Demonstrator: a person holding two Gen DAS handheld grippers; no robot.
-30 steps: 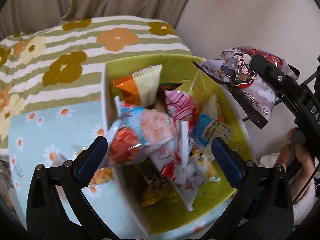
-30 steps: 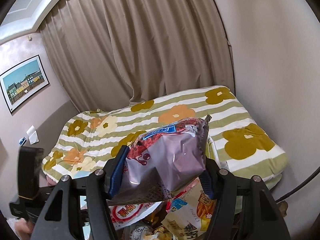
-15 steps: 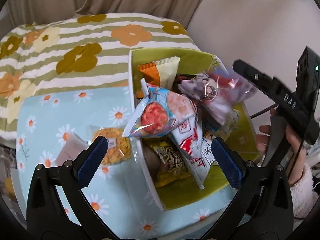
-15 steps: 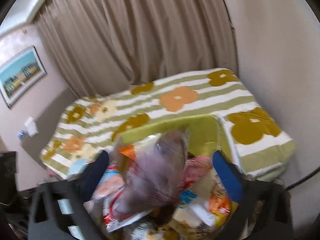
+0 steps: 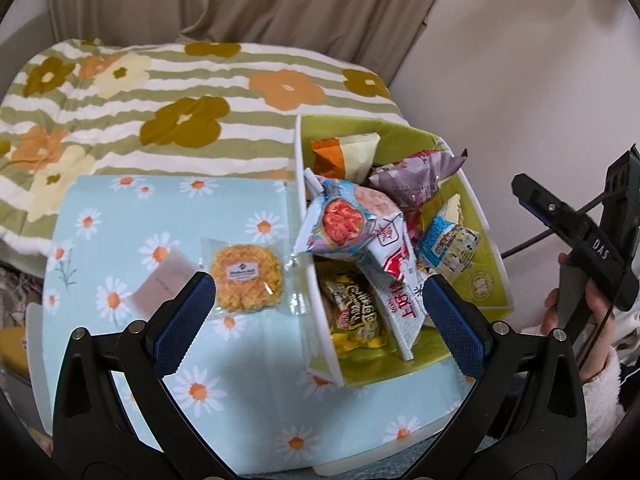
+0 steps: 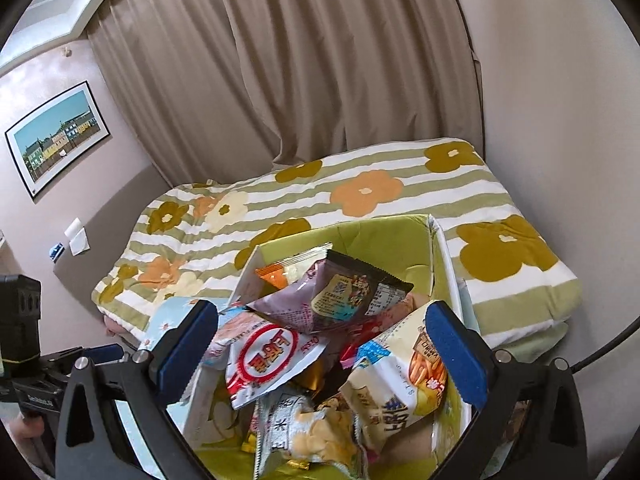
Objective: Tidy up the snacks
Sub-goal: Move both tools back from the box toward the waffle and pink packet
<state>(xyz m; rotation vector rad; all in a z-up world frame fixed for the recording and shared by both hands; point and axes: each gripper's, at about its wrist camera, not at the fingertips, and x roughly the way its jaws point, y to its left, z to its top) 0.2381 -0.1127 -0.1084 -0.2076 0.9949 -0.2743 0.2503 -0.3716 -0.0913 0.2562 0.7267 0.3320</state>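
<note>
Our left gripper [image 5: 316, 312] is spread, empty; only its view catches the noodle cake packet [image 5: 245, 279] lower left on the daisy cloth [image 5: 132, 216]. Right gripper [image 6: 322, 356] gapes over the green bin [image 6: 384, 240], purple bag [image 6: 332, 296] at center.

In the green box [image 6: 384, 236] the lower snack packets are buried under the purple packet [image 6: 340, 292] and the red-and-white packet [image 6: 268, 356], so how many lie there cannot be told. The pale packet [image 5: 162, 286] on the table [image 5: 120, 216] is partly covered by a finger of the left hand-held gripper [image 5: 318, 312], its print too small to read. The right hand-held gripper [image 5: 568, 220] is cut off by the left wrist view's edge, only one finger showing.
</note>
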